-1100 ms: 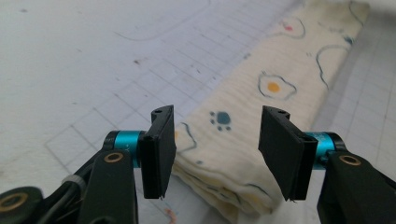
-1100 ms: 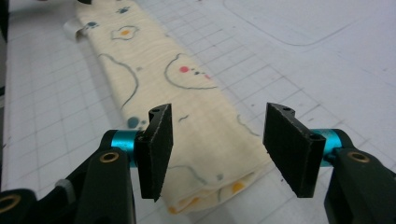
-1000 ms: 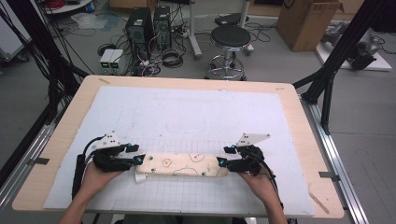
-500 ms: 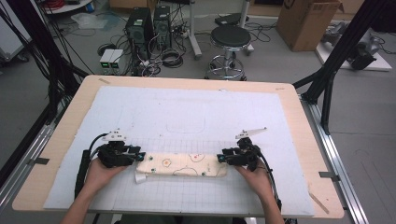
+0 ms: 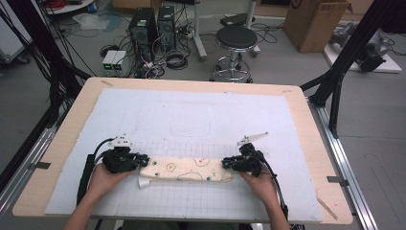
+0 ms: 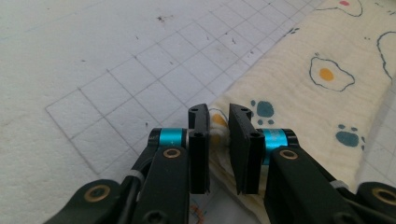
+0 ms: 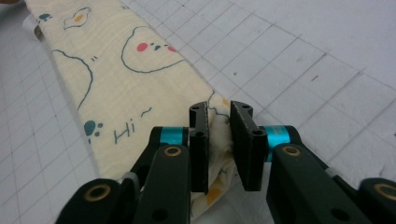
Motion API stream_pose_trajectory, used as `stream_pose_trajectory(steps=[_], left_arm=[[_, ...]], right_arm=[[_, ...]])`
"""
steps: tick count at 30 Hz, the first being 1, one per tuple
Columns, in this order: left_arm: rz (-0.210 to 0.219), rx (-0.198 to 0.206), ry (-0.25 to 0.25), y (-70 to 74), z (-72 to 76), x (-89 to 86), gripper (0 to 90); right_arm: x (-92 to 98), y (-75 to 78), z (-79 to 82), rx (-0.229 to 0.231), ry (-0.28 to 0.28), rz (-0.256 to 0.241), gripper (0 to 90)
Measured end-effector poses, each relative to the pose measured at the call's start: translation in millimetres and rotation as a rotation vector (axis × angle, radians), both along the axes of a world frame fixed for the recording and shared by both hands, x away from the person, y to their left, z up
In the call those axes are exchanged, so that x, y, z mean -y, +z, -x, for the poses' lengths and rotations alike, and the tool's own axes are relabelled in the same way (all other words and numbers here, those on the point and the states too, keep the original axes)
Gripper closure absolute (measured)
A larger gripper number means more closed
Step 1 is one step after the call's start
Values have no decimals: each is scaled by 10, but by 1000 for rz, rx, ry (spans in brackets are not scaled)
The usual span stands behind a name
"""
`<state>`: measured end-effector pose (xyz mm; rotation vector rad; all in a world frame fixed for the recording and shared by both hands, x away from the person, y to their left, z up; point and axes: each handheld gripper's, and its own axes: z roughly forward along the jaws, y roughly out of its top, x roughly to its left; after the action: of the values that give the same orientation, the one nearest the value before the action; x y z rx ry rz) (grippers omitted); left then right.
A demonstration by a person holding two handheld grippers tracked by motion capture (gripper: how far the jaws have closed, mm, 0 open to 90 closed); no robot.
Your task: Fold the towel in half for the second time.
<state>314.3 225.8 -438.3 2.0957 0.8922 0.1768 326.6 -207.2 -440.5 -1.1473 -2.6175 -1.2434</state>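
High view: one folded cream cloth with printed eggs and paw marks lies as a long strip on the white gridded mat that covers the counter, near the person's edge. Two grippers are on it, one at each end: the left gripper at the left end, the right gripper at the right end, each in one hand. One small white tag sticks out under the left end of the strip. Beyond the counter stand one round stool, two computer towers and one cardboard box on the floor. Left gripper view: the two black jaws are pressed onto a bunched corner of the cloth, which shows between them; the cloth runs off to the upper right over the grid. Right gripper view: the two jaws pinch the folded end of the cloth, fabric puckered in the gap; the strip runs away to the upper left. Against half a second earlier: both grippers sit at the same ends, the strip lies in the same place, and the right hand's grey plate has tilted a little.
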Motion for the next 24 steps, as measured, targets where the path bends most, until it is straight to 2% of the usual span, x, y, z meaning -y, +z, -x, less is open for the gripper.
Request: stream_pose_trajectory(steps=[4, 8, 11, 13, 15, 20, 22, 24], left_arm=[[-2, 19, 8, 37, 24, -3, 808], [25, 35, 25, 92, 30, -20, 815], [22, 51, 33, 136, 3, -3, 817], [28, 56, 44, 155, -29, 6, 817], [16, 61, 58, 177, -69, 6, 818], [17, 91, 92, 268, -185, 47, 818], [-4, 87, 96, 286, -251, 56, 818], [3, 93, 116, 290, -306, 61, 818]], right_arm=[[2, 28, 11, 20, 4, 2, 825], [9, 86, 24, 41, -2, 10, 830], [-3, 134, 16, 53, -11, 17, 832], [-27, 167, -2, 63, -19, 34, 833], [-35, 197, -29, 74, -32, 31, 834], [-45, 278, -122, 107, -61, 34, 835], [-47, 295, -179, 115, -74, 34, 835], [-53, 306, -244, 111, -89, 34, 835]])
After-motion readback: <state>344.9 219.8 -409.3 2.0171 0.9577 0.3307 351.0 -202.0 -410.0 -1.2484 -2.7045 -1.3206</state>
